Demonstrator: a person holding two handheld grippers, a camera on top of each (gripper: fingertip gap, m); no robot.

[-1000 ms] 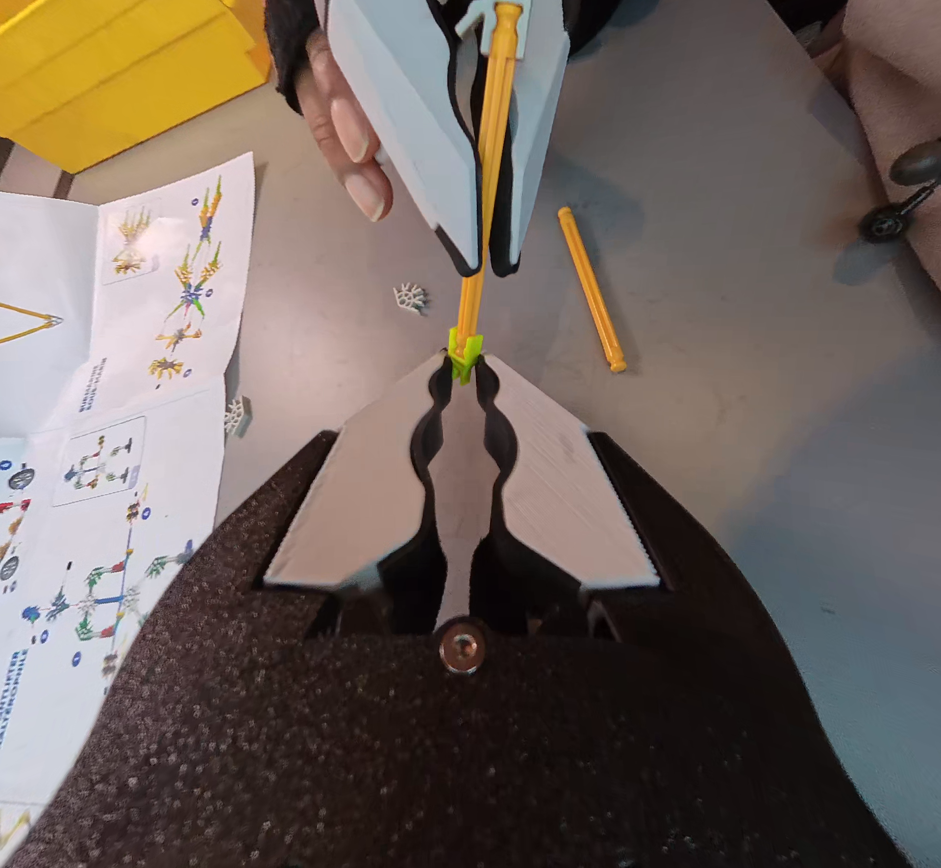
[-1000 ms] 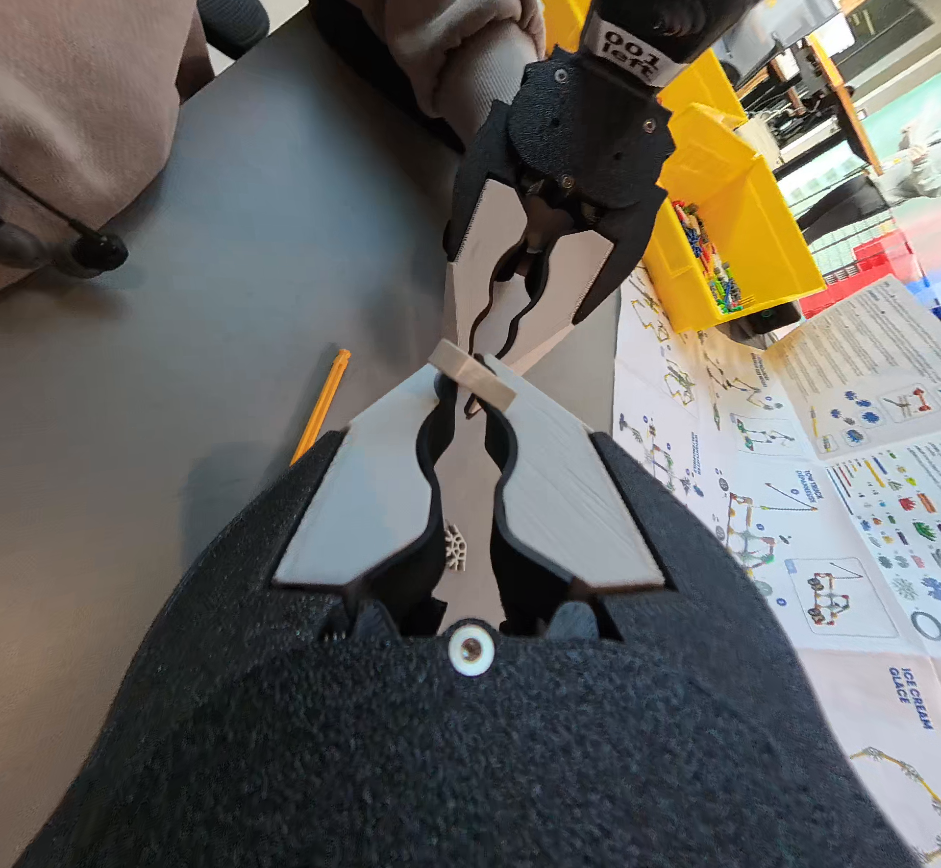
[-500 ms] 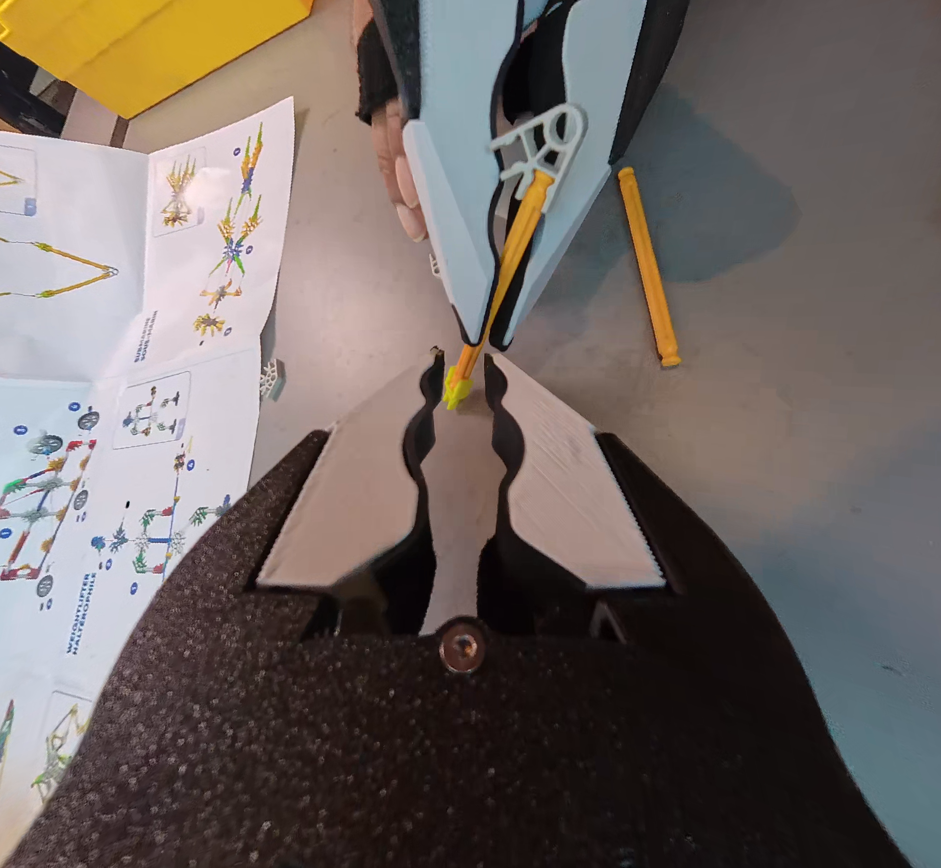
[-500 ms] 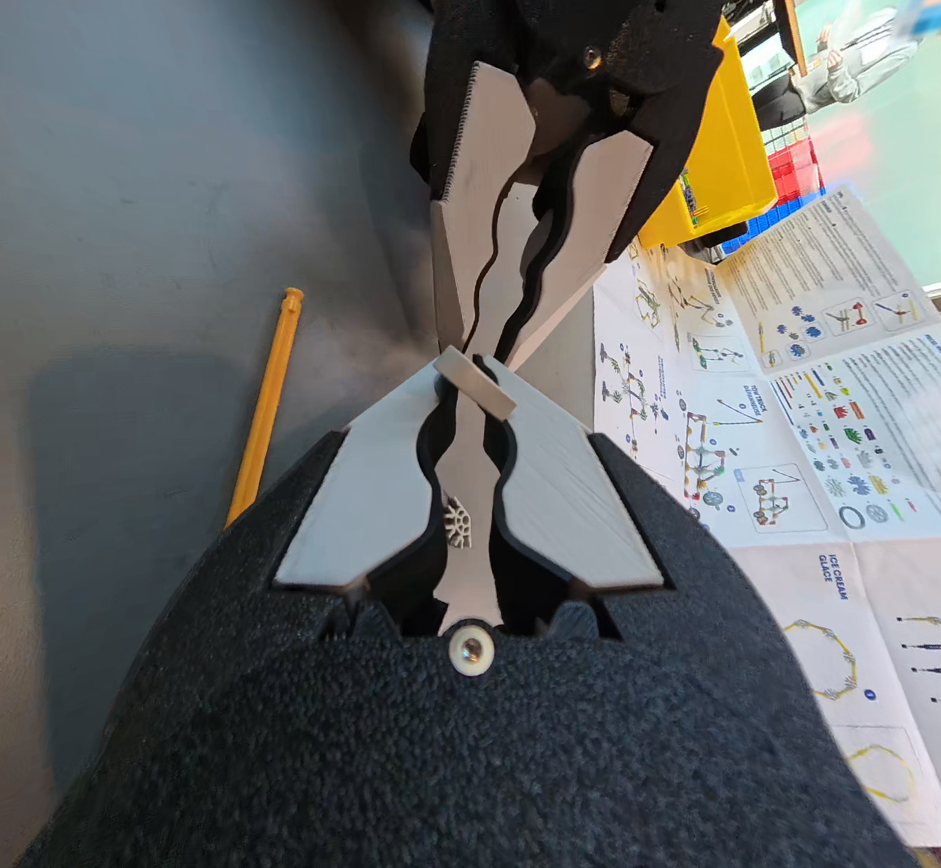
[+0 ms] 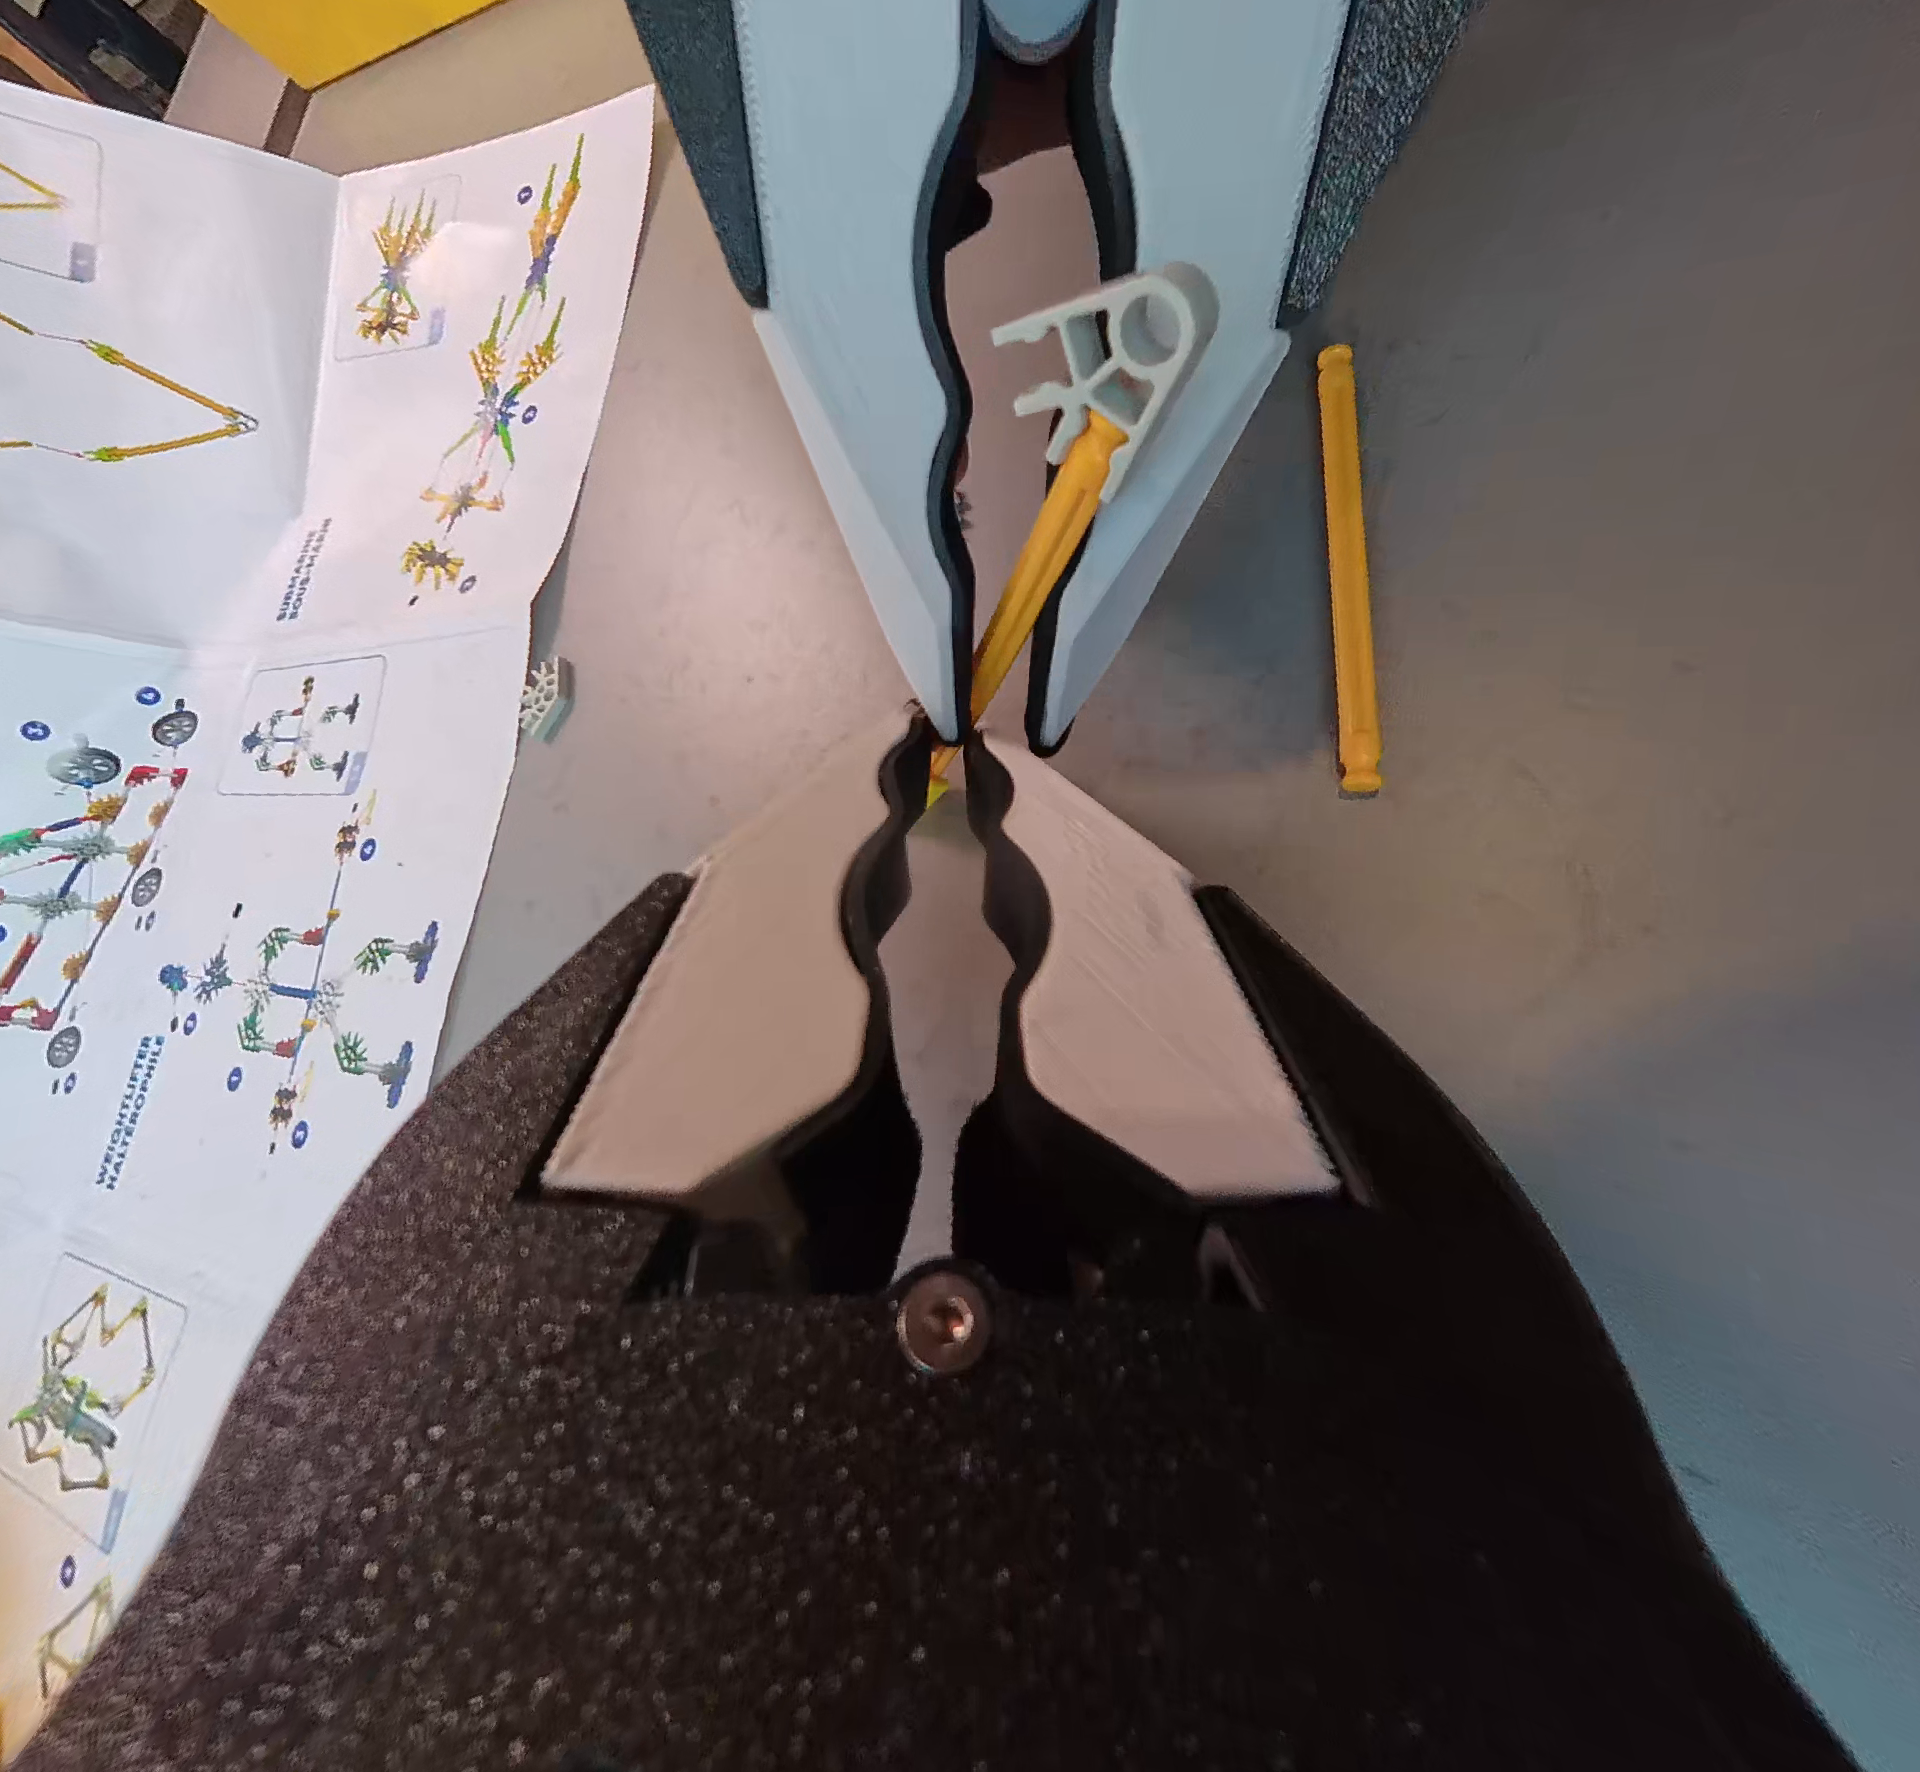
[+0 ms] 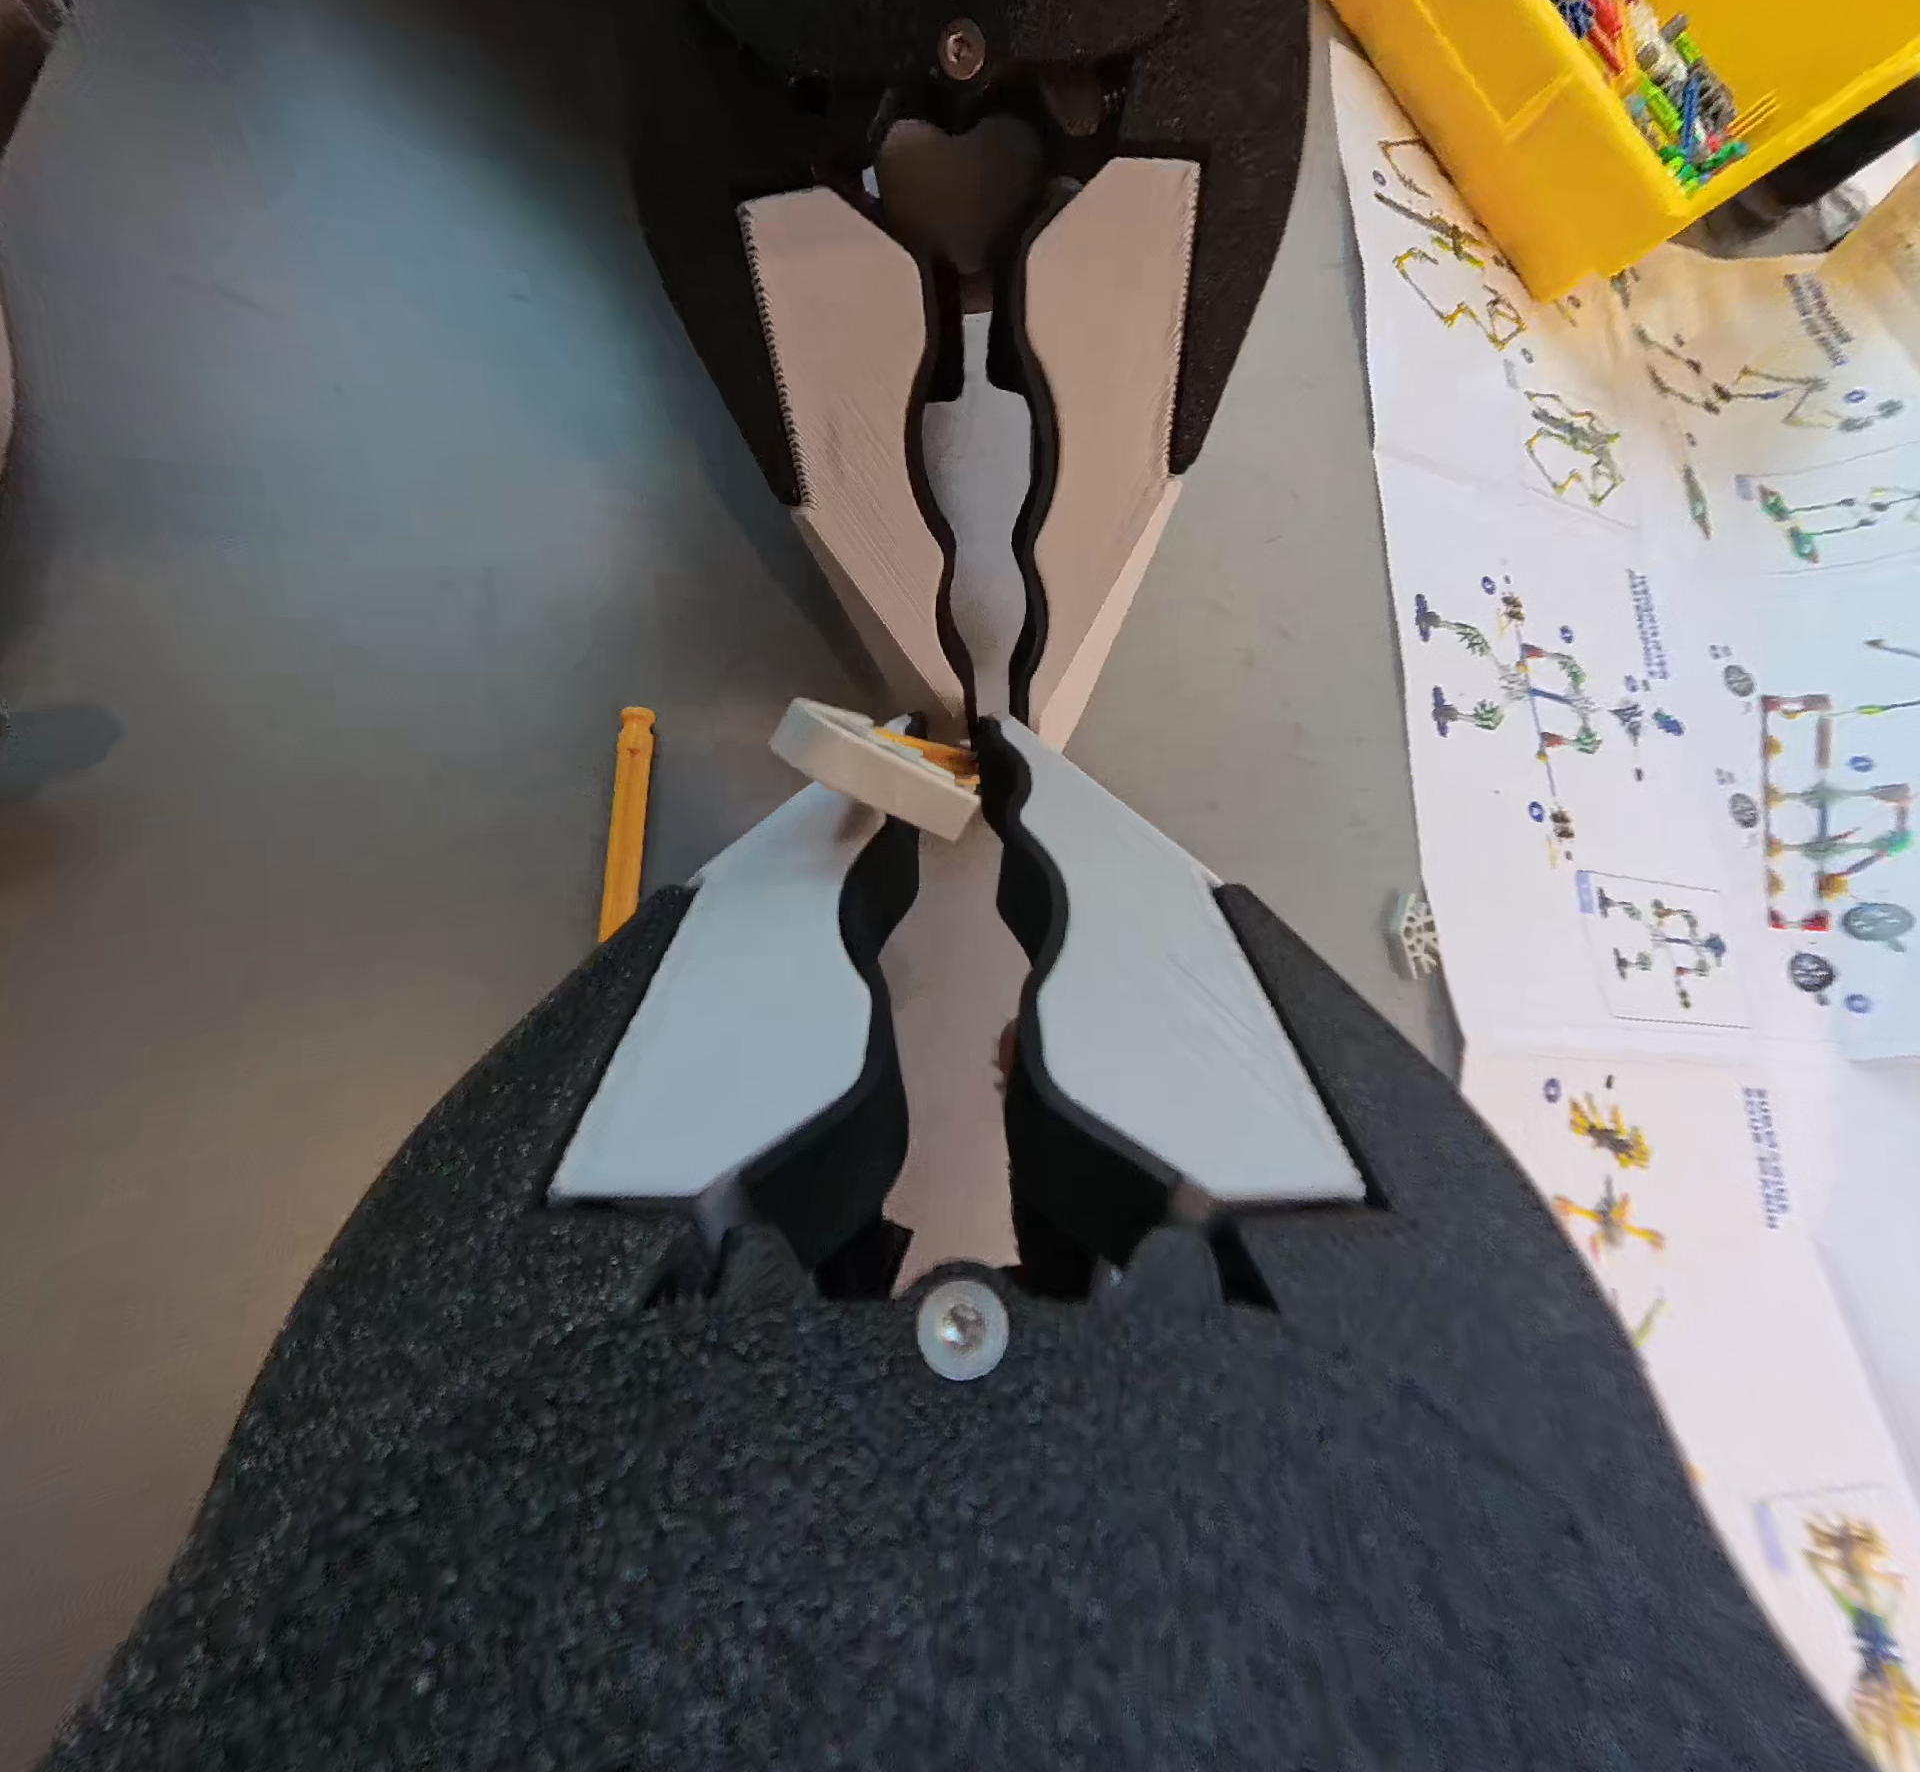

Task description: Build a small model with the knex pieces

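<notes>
My left gripper is shut on a small green connector at the near end of a yellow rod. A grey connector sits on the rod's far end. My right gripper faces mine tip to tip and is shut on the rod, which slants across its fingers. In the right wrist view the grey connector lies tilted over the tips of the right gripper. The left gripper points straight at it from above. Both are held just above a grey table.
A loose yellow rod lies on the table beside the grippers, also in the right wrist view. A small white connector lies at the edge of an unfolded instruction sheet. A yellow bin holds several coloured parts.
The two grippers have swung to face each other head-on, tips nearly touching. The rod has tilted in the right gripper, so the grey connector now leans to one side.
</notes>
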